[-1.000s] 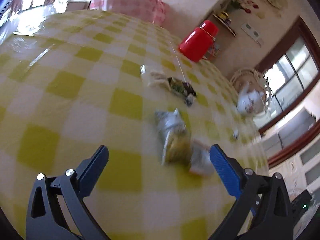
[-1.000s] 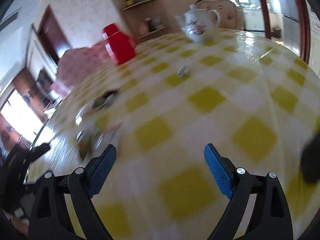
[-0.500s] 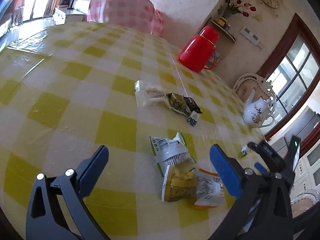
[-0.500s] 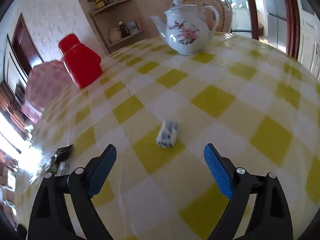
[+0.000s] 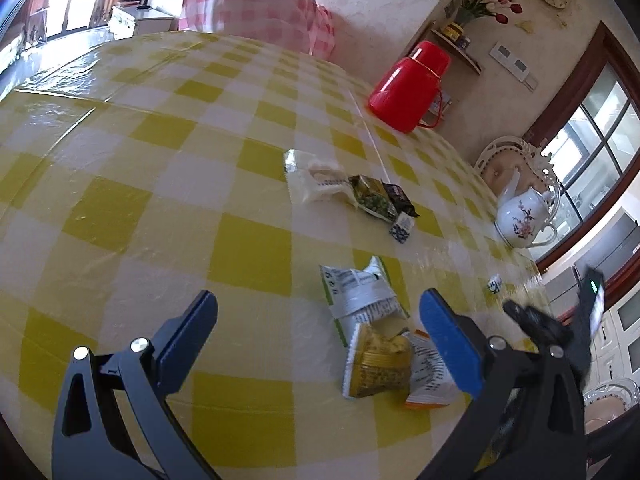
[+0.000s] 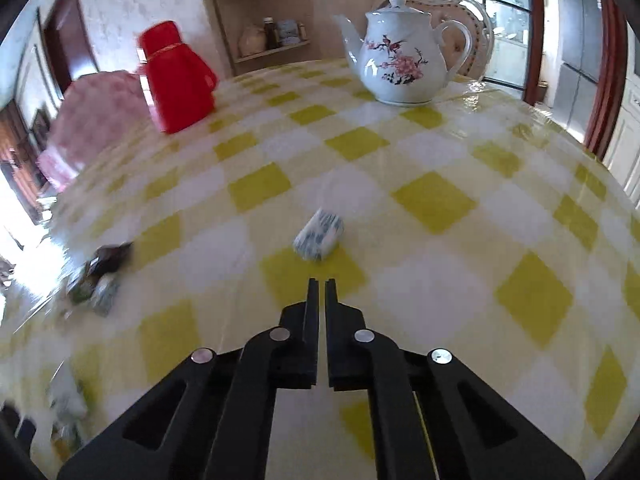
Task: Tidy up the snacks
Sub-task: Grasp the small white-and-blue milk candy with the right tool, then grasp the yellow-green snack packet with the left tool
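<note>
On glossy yellow-checked counter [image 5: 168, 184], crinkly foil snack packets [image 5: 376, 344] are lying between left claw [image 5: 320, 328] fingers, which are standing wide apart, gripping nothing. Right claw [image 6: 319, 282] has just been closing; jaws are sitting together, empty. Small blue-white wrapped candy [image 6: 319, 234] is resting just ahead of its tips. Smooth porcelain teapot [image 6: 402, 60] and red plastic flask [image 6: 176, 80] are standing behind.

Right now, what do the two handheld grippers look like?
Both are matte black, triangular cut-out linkage arms with silver round rivets. The left gripper has ribbed blue pads on its jaws. The right gripper shows black edges, and a small green light in the left view.
</note>
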Available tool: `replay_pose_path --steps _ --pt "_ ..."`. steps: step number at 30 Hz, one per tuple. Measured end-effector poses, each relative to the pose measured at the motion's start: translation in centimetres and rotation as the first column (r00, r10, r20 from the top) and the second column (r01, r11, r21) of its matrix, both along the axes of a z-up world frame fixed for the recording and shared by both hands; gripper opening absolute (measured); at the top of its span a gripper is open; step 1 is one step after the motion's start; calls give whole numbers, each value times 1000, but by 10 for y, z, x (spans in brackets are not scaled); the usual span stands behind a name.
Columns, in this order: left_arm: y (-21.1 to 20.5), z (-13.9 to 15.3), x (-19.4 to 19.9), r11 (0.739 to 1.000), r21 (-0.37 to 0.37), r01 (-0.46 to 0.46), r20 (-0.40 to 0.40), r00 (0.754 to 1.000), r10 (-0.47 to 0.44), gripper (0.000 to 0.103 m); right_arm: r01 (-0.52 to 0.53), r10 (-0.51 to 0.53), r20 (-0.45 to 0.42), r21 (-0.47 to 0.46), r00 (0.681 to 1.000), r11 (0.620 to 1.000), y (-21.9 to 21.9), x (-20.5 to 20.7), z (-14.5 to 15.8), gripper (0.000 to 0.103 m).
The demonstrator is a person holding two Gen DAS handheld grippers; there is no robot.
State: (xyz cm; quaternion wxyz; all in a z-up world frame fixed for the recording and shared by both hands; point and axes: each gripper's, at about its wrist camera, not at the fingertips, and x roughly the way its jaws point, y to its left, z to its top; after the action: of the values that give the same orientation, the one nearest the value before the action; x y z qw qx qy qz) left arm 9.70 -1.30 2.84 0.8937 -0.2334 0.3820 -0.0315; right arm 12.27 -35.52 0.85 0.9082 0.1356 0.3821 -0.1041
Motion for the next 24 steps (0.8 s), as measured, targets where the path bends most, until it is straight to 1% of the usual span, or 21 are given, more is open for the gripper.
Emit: replay_pose_path --steps 3,5,6,7,8,9,10,11,12,13,15,17,18,19,20,21,22,23,24 --pt "7 -3 1 1000 -18 -11 -16 1000 11 101 -49 49 9 12 999 999 13 -28 3 2" --pt "8 -6 0 999 -33 -9 -30 1000 8 101 -88 88 12 -22 996 996 24 -45 10 3" --pt "8 -6 -1 999 -32 -8 -29 1000 7 101 -77 78 27 -37 997 996 24 -48 15 3" --pt "6 -5 -2 1000 -24 -4 -22 1000 4 101 -63 64 39 -28 997 998 21 -45 19 13" --pt "5 -5 -3 1000 -15 -1 -13 1000 1 101 -33 33 41 -11 999 999 15 -40 20 30" --pt "3 -4 -4 1000 -2 2 -5 1000 -2 101 28 -29 27 13 999 1000 5 -30 20 47" --pt "1 -5 -4 1000 9 4 -6 1000 -4 101 55 -56 24 48 998 997 -1 -24 17 73" --pt "0 -6 -3 1000 11 9 -12 1000 -9 101 65 -67 25 73 997 995 -7 -16 15 69" --pt "0 -6 -2 1000 7 16 -18 1000 -16 101 74 -75 15 62 997 995 -9 -6 14 67" --pt "-1 -6 -1 1000 3 19 -20 1000 -19 101 95 -95 -3 13 995 995 -9 10 13 64" --pt "-3 -5 -1 1000 9 20 -13 1000 -20 101 127 -127 -25 -10 992 992 -11 33 8 60" --pt "-6 -3 0 999 14 31 -5 1000 -31 101 145 -146 -61 -17 987 989 -11 52 1 51" --pt "-7 -3 0 999 16 34 -4 999 -34 101 157 -160 -90 -45 983 987 -9 63 -4 49" --pt "-9 -3 0 999 24 41 -7 999 -40 101 159 -165 -106 -64 981 985 -8 69 -8 43" --pt "-10 -4 1 999 26 47 -12 999 -46 101 160 -171 -105 -104 980 982 -5 71 -9 31" --pt "-10 -5 2 998 21 53 -19 998 -52 101 153 -168 -110 -130 980 980 -2 72 -10 26" --pt "-10 -5 3 998 18 54 -24 998 -54 101 141 -156 -111 -129 982 981 -1 69 -10 21" --pt "-10 -5 3 998 14 54 -26 998 -54 101 135 -148 -106 -123 983 983 0 63 -10 21" --pt "-9 -5 4 999 11 52 -26 998 -52 101 119 -128 -83 -108 988 987 1 50 -8 21"
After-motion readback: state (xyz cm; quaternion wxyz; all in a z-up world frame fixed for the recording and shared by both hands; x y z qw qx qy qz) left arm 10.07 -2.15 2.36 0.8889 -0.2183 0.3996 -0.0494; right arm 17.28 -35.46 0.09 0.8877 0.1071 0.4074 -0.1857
